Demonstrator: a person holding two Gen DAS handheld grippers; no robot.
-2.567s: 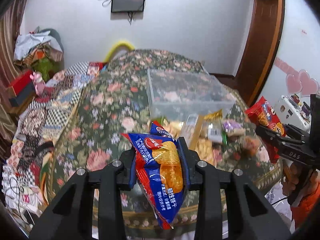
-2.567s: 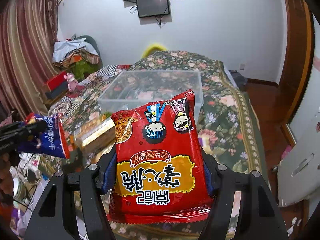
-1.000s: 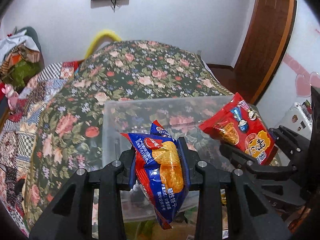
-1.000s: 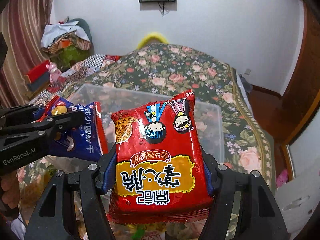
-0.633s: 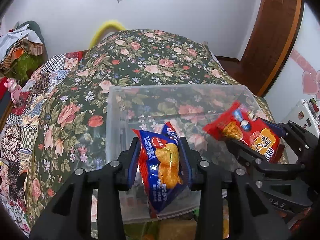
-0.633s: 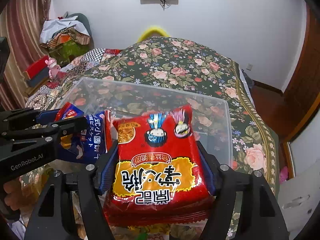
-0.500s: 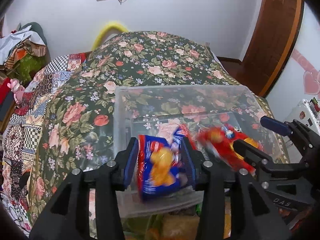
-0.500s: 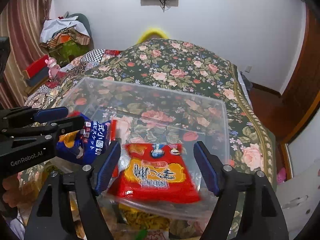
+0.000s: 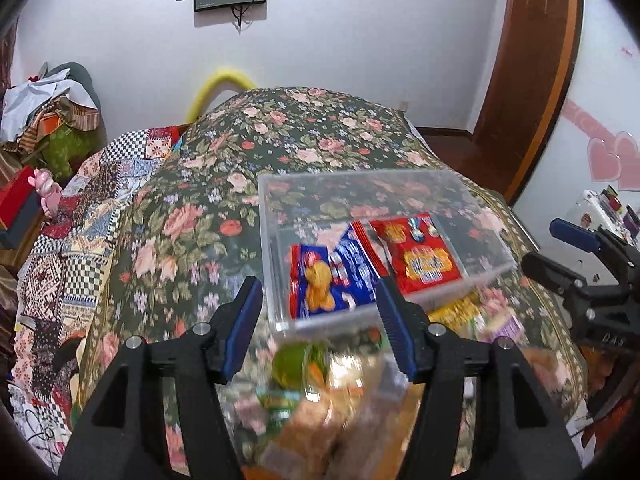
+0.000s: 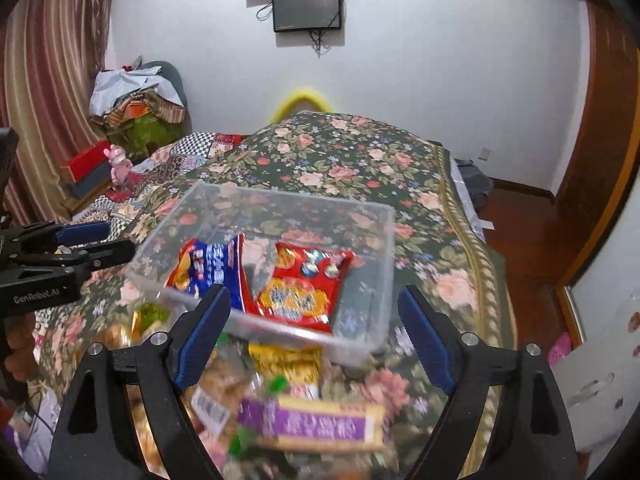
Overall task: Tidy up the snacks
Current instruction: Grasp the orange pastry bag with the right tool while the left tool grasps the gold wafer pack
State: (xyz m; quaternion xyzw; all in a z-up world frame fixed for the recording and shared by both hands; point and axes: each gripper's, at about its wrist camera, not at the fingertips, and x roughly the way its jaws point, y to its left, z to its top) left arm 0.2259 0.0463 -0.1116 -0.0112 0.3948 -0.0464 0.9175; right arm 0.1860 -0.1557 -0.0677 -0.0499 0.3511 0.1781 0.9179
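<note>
Floral woven cloth covers the desk (image 9: 192, 216) | clear hard-plastic rectangular bin (image 9: 472, 200) sits on it | glossy red packet (image 9: 420, 260) and crinkled blue packet (image 9: 332, 280) lie flat inside, side by side | left claw (image 9: 320, 324) and right claw (image 10: 316, 332) — both spread apart, holding nothing.

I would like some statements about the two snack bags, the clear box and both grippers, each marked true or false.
1. The blue snack bag lies inside the clear box. True.
2. The red snack bag lies outside the box. False: it is in the box, beside the blue one.
3. The left gripper is open. True.
4. The right gripper grips the red bag. False: it is open and holds nothing.
5. More snacks lie before the box. True.
</note>
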